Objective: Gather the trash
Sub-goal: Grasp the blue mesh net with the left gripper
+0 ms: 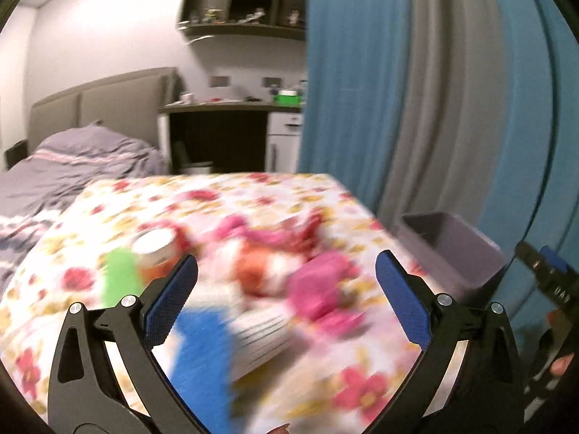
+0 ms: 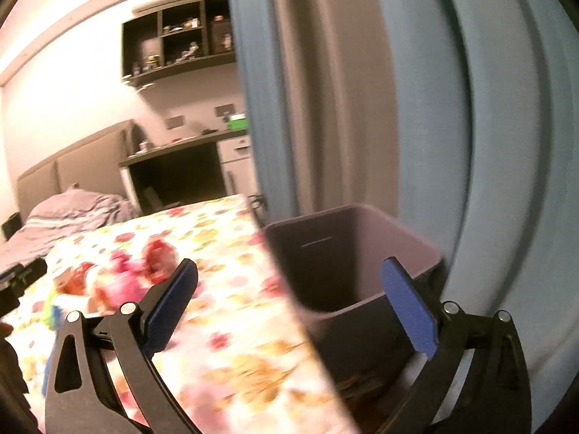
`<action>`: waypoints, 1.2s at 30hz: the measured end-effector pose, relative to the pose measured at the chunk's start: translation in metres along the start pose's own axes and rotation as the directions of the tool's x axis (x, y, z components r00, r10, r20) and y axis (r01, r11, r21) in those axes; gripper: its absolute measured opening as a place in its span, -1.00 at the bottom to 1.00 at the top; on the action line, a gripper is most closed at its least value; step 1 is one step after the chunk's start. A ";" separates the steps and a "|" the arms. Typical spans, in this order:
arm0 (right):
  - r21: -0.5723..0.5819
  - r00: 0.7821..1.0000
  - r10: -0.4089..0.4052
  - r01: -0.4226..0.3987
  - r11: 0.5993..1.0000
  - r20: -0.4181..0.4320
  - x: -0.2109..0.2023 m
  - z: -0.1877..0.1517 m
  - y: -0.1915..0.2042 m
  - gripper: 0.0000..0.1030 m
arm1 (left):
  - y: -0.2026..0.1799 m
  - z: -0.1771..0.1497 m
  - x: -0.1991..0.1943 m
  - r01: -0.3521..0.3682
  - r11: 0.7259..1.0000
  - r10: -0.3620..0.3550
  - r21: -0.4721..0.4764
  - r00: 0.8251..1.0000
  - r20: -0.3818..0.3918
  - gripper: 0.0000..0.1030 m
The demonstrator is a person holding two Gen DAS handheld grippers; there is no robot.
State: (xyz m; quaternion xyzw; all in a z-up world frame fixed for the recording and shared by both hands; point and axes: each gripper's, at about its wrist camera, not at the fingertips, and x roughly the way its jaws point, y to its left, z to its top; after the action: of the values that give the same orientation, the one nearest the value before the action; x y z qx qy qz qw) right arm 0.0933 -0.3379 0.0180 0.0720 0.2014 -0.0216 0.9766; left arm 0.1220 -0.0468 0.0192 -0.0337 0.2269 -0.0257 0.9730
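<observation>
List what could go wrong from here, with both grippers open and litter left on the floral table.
1. The litter pile is crowded: the open left gripper might nudge the can and send it rolling across the floral table.
2. The bin stands beside the table edge, below the top; a piece released early by the open right gripper may miss it.
3. Both views are blurred, so aiming is uncertain.

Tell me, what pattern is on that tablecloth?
A floral print: pink, red and yellow flowers on white tablecloth, clearest in the left wrist view.
</observation>
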 end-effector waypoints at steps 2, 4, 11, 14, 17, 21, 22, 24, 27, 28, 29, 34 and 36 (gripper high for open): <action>-0.014 0.999 0.038 -0.038 0.999 -0.016 -0.004 -0.008 0.018 0.88 | 0.025 -0.016 -0.012 -0.033 0.999 0.033 -0.015 0.999 -0.014 0.88; -0.025 0.997 0.066 -0.067 0.997 -0.029 -0.009 -0.015 0.034 0.88 | 0.042 -0.028 -0.020 -0.046 0.999 0.046 -0.023 0.998 -0.034 0.88; -0.063 0.986 0.140 -0.146 0.987 -0.093 -0.016 -0.040 0.082 0.88 | 0.078 -0.064 -0.029 -0.057 0.997 0.052 -0.046 0.993 -0.105 0.88; -0.063 0.981 0.155 -0.163 0.985 -0.114 -0.017 -0.047 0.093 0.88 | 0.083 -0.072 -0.021 -0.042 0.996 0.031 -0.077 0.990 -0.138 0.88; -0.075 0.978 0.161 -0.171 0.982 -0.130 -0.018 -0.051 0.102 0.88 | 0.081 -0.078 -0.011 -0.033 0.996 0.018 -0.081 0.985 -0.171 0.88; -0.092 0.977 0.158 -0.172 0.981 -0.141 -0.016 -0.056 0.108 0.88 | 0.078 -0.086 0.004 -0.010 0.997 -0.008 -0.080 0.975 -0.221 0.88; -0.093 0.977 0.158 -0.172 0.981 -0.145 -0.016 -0.056 0.109 0.88 | 0.078 -0.086 0.008 -0.007 0.996 -0.013 -0.086 0.972 -0.235 0.88; -0.097 0.976 0.159 -0.174 0.980 -0.150 -0.014 -0.057 0.111 0.88 | 0.081 -0.088 0.017 -0.009 0.995 -0.018 -0.101 0.965 -0.263 0.88; -0.108 0.974 0.161 -0.179 0.978 -0.156 -0.011 -0.060 0.116 0.88 | 0.084 -0.091 0.025 -0.014 0.995 -0.017 -0.104 0.957 -0.289 0.79; -0.111 0.974 0.163 -0.181 0.977 -0.159 -0.011 -0.061 0.118 0.88 | 0.085 -0.092 0.027 -0.015 0.994 -0.018 -0.105 0.954 -0.300 0.76; -0.114 0.973 0.165 -0.184 0.976 -0.162 -0.010 -0.062 0.121 0.88 | 0.085 -0.093 0.030 -0.011 0.994 -0.023 -0.108 0.949 -0.314 0.68; -0.124 0.967 0.179 -0.203 0.971 -0.182 -0.006 -0.066 0.131 0.88 | 0.091 -0.099 0.040 0.002 0.990 -0.055 -0.142 0.928 -0.368 -0.05; -0.134 0.964 0.186 -0.213 0.968 -0.189 -0.006 -0.069 0.136 0.88 | 0.095 -0.100 0.039 0.007 0.986 -0.070 -0.168 0.927 -0.368 -0.54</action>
State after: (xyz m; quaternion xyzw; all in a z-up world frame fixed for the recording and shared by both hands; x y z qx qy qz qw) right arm 0.0707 -0.1931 -0.0239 0.0183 0.2789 0.0990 0.9550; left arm 0.1164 0.0403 -0.0948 -0.1123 0.4081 -0.0320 0.9054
